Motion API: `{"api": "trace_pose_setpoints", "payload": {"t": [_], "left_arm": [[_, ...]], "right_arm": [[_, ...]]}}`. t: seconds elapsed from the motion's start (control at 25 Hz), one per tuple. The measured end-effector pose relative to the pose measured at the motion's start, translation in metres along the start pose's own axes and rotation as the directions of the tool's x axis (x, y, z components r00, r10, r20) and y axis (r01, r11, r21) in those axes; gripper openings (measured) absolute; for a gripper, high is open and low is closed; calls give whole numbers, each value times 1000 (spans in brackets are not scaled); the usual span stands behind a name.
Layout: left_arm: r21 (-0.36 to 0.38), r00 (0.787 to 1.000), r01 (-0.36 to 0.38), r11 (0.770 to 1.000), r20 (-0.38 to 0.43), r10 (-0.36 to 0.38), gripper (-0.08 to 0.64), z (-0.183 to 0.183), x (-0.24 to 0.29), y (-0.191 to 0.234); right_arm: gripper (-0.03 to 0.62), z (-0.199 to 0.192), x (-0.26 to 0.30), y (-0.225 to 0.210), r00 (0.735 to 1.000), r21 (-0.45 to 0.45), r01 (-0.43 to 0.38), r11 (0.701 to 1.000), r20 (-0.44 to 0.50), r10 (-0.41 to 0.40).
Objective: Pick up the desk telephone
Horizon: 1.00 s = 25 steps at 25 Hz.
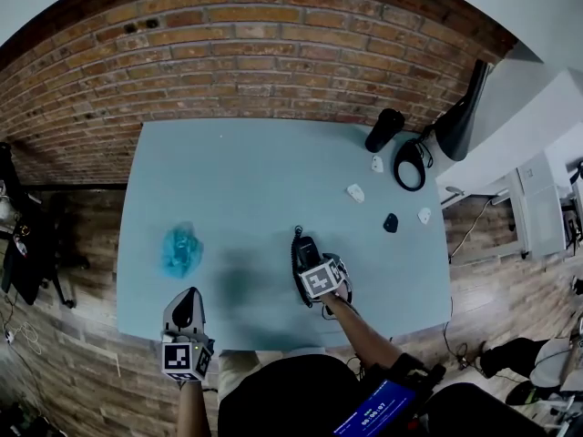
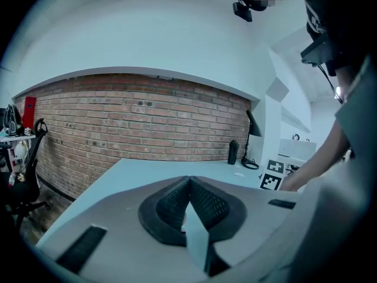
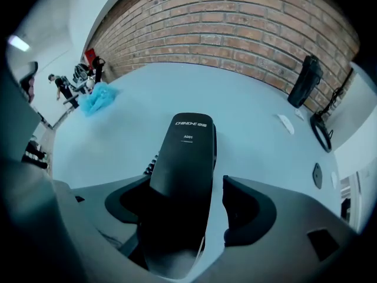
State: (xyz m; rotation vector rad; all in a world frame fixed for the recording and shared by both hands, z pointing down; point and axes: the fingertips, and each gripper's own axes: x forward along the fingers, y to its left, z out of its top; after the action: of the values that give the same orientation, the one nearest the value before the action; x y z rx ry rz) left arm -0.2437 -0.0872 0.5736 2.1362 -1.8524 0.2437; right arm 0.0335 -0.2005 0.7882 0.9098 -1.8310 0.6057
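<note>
The black desk telephone [image 1: 303, 247] lies on the light blue table [image 1: 237, 180], near its front edge and right of centre. My right gripper [image 1: 310, 262] is over its near end, and its open jaws straddle the handset [image 3: 187, 158]. The left jaw is against the handset; a strip of table shows between the handset and the right jaw. My left gripper [image 1: 187, 306] hovers at the table's front edge, far left of the phone. Its ribbed pads [image 2: 177, 202] meet at the tip, shut on nothing.
A crumpled blue bag [image 1: 180, 248] lies front left. At the back right stand a black bottle [image 1: 383, 129], a coiled cable [image 1: 409, 165] and a black lamp [image 1: 463, 116]. Small white pieces [image 1: 355, 192] and a small black piece [image 1: 390, 222] lie right of the phone.
</note>
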Motion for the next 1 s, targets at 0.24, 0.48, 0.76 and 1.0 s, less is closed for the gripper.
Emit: {"api": "trace_pose_setpoints", "payload": {"t": [0.24,0.48,0.76,1.0], "left_arm": [[-11,1000,-1,1000,-6,1,25,0,4,2],[-7,999,13,1000,-34,-13,25,-2,10,-3],[8,999,36,999,-32,-36,25,-5,21,-8],[15,998,51,999,-33,-50,25,-3,30,-13]], "right_arm": [[318,-5,6,7,999,6,-27,1000,-41,27],[318,-2,6,7,998,29,-62,998,-29,62],[318,-5,8,10,996,16,-74,997,-54,75],[318,-5,7,9,995,12,-79,997,-65,80]]}}
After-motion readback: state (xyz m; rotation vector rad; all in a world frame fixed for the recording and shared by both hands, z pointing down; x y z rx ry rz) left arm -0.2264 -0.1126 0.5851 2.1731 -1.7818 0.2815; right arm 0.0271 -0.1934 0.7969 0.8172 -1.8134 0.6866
